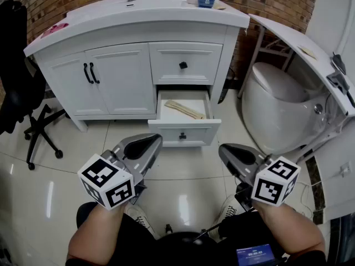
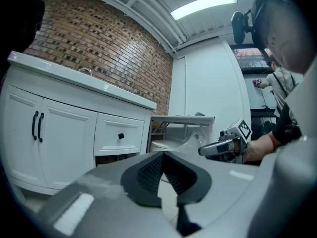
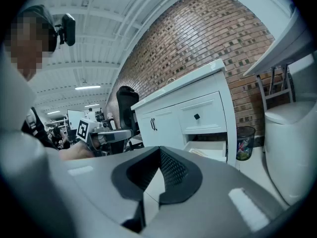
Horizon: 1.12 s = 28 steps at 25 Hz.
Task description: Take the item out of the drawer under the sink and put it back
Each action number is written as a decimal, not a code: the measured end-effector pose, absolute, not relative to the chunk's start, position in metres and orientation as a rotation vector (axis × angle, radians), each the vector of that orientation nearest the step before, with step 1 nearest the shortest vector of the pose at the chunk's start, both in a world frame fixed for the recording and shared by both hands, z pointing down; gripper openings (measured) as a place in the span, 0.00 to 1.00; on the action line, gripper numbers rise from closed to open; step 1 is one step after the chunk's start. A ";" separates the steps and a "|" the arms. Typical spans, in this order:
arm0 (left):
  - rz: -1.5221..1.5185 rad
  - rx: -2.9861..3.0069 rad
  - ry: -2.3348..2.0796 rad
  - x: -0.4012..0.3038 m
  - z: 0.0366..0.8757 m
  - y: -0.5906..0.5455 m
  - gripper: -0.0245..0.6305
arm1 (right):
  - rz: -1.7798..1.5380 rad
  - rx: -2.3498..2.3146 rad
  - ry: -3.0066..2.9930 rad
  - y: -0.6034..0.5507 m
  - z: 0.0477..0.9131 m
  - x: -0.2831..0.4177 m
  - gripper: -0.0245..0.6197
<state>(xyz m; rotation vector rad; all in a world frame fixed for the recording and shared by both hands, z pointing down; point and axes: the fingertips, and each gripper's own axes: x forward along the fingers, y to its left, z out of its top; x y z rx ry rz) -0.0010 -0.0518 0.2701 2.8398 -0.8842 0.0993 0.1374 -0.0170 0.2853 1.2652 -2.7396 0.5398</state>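
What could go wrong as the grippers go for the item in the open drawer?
Both the left gripper and right gripper have shut jaws; unopened, they might shove the pale wooden item rather than grip it. It lies flat in the drawer, so pinching could slip or scrape.

Glossy tile floor (image 1: 183, 179), smooth painted drawer (image 1: 165, 131)

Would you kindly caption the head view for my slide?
Left gripper and right gripper, both shut, face the open drawer holding a pale item.
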 end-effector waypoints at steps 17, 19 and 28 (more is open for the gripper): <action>0.168 2.860 -0.964 -0.001 0.289 -0.135 0.05 | 0.501 1.319 -2.703 -0.109 0.296 0.142 0.04; 0.181 2.866 -0.970 -0.002 0.291 -0.143 0.05 | 0.511 1.331 -2.707 -0.121 0.295 0.146 0.04; 0.214 2.816 -1.009 -0.008 0.313 -0.181 0.05 | 0.565 1.365 -2.672 -0.162 0.310 0.164 0.04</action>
